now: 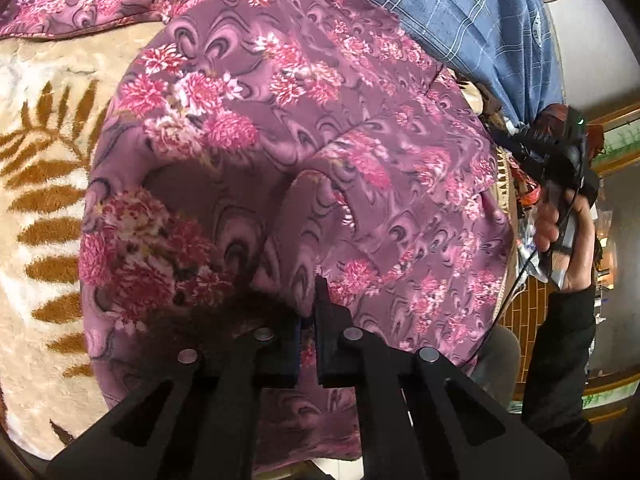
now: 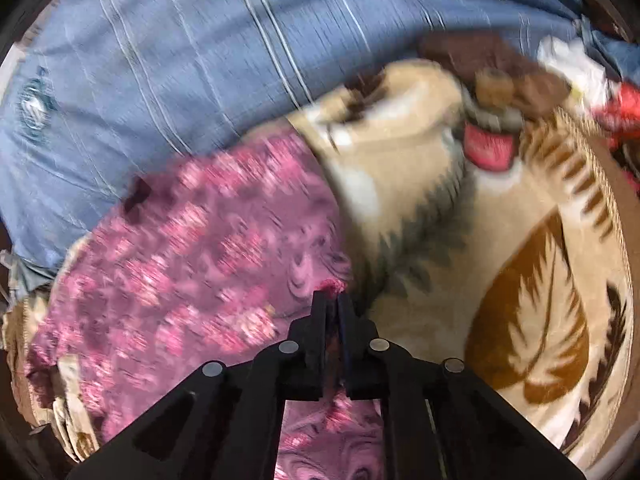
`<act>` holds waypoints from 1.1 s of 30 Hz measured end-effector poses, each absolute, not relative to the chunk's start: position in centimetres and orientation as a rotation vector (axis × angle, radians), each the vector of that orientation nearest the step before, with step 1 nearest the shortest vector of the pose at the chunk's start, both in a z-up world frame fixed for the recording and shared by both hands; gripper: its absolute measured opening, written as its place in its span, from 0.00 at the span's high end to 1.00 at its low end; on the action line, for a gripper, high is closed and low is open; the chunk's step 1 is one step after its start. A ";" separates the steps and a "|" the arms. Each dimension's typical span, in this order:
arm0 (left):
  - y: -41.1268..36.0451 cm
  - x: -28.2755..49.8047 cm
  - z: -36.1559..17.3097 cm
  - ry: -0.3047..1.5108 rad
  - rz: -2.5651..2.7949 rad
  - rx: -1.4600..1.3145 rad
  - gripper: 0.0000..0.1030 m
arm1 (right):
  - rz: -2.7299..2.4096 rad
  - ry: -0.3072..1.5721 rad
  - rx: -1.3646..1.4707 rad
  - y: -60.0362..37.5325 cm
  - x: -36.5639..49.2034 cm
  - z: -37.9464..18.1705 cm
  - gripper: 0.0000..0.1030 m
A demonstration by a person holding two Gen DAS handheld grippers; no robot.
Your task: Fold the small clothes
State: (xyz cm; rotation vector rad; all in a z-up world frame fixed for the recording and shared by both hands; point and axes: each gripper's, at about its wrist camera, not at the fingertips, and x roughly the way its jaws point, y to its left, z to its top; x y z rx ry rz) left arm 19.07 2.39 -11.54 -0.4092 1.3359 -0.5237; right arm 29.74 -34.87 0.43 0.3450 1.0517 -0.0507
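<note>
A plush cream blanket (image 1: 44, 152) w/ brown fern-leaf print covers the work surface; in the right wrist view the same blanket (image 2: 420, 216) also carries grey-green leaves and one big brown leaf. Spread on it is the task's thing, a mauve floral garment (image 1: 304, 128) w/ pink flower clusters, bunched and lifted toward the left gripper (image 1: 308, 320). That gripper's fingers sit close together w/ a fold of the garment pinched between them; the left fingertip is buried under cloth. Past the garment's far-right edge lies a blue checked cloth (image 1: 460, 12), and beyond that, at the frame's right rim, a hand (image 1: 560, 236) in a black sleeve grips the right gripper's handle beside a brick-pattern floor patch (image 1: 524, 300) and a gold-framed edge. In the right wrist view, blurred by motion, the right gripper (image 2: 332, 300) has its fingers nearly touching, clamped on an edge of the floral garment (image 2: 192, 240), which trails left of and below the jaws. The blue cloth (image 2: 160, 60) fills the top, above the garment. To the garment's upper right sit a brown lump, a white scrap and red bits (image 2: 628, 108), too blurred to ID. Fisheye rims cut off all edges of the blanket.
</note>
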 end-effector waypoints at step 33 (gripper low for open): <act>6.0 19.5 -11.1 1.358 -0.594 -0.541 0.65 | 0.243 0.880 0.438 -26.3 19.1 3.2 0.25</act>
